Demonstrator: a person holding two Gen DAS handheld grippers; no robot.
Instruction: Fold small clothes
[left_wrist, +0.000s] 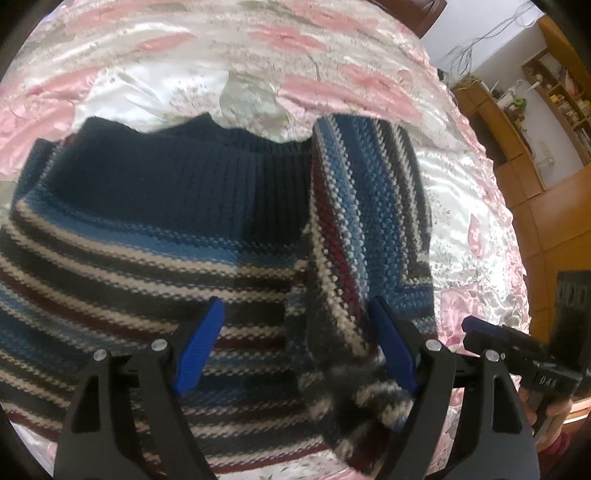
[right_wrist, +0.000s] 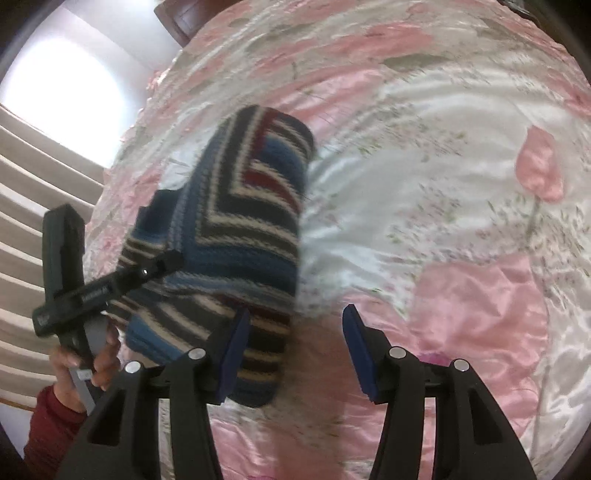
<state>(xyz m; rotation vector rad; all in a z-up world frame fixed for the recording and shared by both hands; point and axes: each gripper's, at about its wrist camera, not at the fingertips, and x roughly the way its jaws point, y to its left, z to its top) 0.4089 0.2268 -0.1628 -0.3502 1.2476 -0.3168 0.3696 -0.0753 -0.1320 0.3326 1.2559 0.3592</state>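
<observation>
Basically 1 striped sweater (left_wrist: 155, 236) on bed (left_wrist: 221, 55), sleeve (left_wrist: 354, 229) folded over. 2 tools: left hand-held gripper (left_wrist: 295, 350) wide open w/ sleeve cuff between pads, no clamp. Right hand-held gripper (right_wrist: 295, 354) wide open, empty.

Chunky knitted wool sweater (left_wrist: 155, 229) lies on glossy satin bedspread (left_wrist: 295, 55)

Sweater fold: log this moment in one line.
striped sweater on floral bedspread | sleeve folded over | left gripper open | right gripper open
</observation>
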